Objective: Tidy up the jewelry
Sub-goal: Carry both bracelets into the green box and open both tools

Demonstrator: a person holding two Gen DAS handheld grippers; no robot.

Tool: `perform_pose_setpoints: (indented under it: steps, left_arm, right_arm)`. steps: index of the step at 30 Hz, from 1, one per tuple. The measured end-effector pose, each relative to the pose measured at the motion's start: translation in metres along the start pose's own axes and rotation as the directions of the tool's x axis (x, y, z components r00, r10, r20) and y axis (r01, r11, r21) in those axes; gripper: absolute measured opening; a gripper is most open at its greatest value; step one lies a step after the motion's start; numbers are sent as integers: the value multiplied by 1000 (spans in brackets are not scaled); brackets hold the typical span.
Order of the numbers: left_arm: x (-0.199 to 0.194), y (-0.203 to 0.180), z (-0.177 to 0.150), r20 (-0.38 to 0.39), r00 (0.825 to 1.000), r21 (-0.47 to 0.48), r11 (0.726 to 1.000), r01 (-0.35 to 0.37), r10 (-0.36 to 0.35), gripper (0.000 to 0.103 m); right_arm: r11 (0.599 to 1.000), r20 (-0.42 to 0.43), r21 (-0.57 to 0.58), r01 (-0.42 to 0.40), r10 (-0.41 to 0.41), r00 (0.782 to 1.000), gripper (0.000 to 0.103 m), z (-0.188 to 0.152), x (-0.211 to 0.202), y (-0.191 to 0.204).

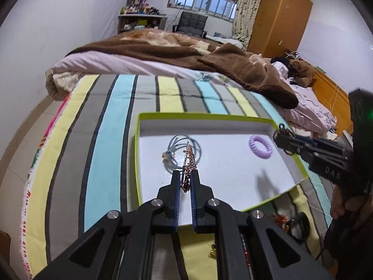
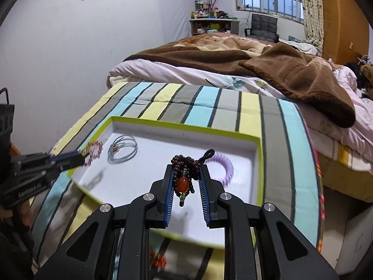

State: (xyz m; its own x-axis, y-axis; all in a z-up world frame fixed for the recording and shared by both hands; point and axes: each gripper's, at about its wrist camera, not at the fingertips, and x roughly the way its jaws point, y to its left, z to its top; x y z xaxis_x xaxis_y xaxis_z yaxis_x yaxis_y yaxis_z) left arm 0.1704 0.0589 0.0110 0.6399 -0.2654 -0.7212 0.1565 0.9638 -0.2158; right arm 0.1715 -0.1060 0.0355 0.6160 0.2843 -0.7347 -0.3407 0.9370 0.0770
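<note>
Blue ribbed pads (image 1: 176, 187) of the left gripper (image 1: 185, 175) are nearly closed on a thin rose-gold chain (image 1: 188, 163), which stands stiffly along the finger axis over the white floor of the green-rimmed tray (image 1: 205, 116), just above a coil of grey cord (image 1: 180, 150). Pads of the right gripper (image 2: 186, 170) pinch a bunched dark bead bracelet (image 2: 185, 171) with an oval orange stone, hanging over the tray's right half just in front of the ridged lilac coil band (image 2: 225, 165). Both pieces look ready to drop straight down, with the left nearer the cord and the right nearer the band.
</note>
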Motion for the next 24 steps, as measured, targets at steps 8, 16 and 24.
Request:
perform_pose_setpoints:
  steps: [8, 16, 24]
  left_arm:
    - [15, 2, -2, -24, 1000, -1, 1000, -12, 12, 8]
    - [22, 9, -5, -49, 999, -32, 999, -2, 0, 9]
    - [22, 11, -4, -49, 999, -50, 999, 14, -16, 10]
  right_arm:
    - [1000, -83, -5, -12, 12, 996, 21, 12, 49, 1]
    - [1000, -118, -26, -7, 4, 993, 21, 17, 70, 5]
    - [999, -141, -36, -2, -3, 990, 22, 15, 78, 9]
